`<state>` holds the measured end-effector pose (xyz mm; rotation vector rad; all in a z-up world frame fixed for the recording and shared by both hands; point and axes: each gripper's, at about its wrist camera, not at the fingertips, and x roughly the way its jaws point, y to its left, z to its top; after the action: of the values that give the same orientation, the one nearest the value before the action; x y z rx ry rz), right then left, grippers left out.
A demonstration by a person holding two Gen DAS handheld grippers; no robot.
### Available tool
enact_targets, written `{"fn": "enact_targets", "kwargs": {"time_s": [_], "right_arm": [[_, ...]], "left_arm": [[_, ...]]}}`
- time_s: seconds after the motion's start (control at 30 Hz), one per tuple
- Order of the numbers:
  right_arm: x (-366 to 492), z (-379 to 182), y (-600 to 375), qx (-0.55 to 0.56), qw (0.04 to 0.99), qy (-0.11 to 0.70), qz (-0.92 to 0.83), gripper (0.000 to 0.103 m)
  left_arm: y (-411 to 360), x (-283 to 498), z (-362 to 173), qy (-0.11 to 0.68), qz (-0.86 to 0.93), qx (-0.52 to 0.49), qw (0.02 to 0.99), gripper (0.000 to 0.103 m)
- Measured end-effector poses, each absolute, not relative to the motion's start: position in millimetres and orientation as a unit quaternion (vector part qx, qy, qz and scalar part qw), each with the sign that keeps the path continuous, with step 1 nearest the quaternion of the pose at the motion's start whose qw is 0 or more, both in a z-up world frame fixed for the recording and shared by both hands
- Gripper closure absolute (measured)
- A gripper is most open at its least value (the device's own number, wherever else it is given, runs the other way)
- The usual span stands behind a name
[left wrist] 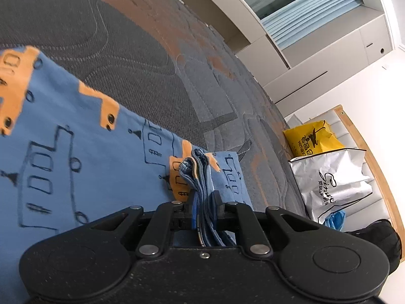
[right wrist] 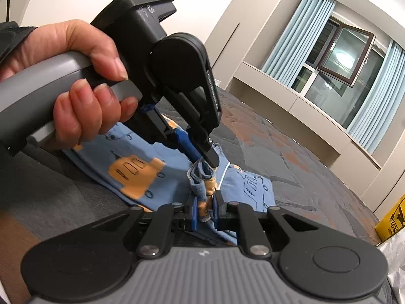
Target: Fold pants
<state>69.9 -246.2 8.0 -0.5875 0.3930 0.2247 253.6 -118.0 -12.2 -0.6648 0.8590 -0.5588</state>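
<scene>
- Pants [left wrist: 83, 152]: thin, floppy cotton, light, so pinch bunched edges.
- Left gripper [left wrist: 205, 202] clamps stacked hems.
- Right gripper [right wrist: 205, 209] clamps the same bunch, just beside.

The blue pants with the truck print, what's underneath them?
The pants lie on a grey and orange quilted mattress, visible around them. Whatever sits directly beneath the fabric is covered.

Pants [left wrist: 83, 157] on bed [left wrist: 131, 58], bags [left wrist: 329, 187] beside bed.
</scene>
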Motion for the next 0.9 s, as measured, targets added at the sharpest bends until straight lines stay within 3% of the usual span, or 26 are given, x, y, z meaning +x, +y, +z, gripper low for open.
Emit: {"fn": "enact_targets", "kwargs": {"time_s": [0.4,0.9], "right_arm": [[60,22,-195,-0.260,0.934,0.173,0.171,0.090],[66,16,-139,-0.286,0.908,0.181,0.248,0.089]], "left_arm": [[-41,224,15,0.370,-0.237,-0.280,0.853,0.092],[38,203,3,0.364,-0.188,-0.283,0.867,0.092]]}}
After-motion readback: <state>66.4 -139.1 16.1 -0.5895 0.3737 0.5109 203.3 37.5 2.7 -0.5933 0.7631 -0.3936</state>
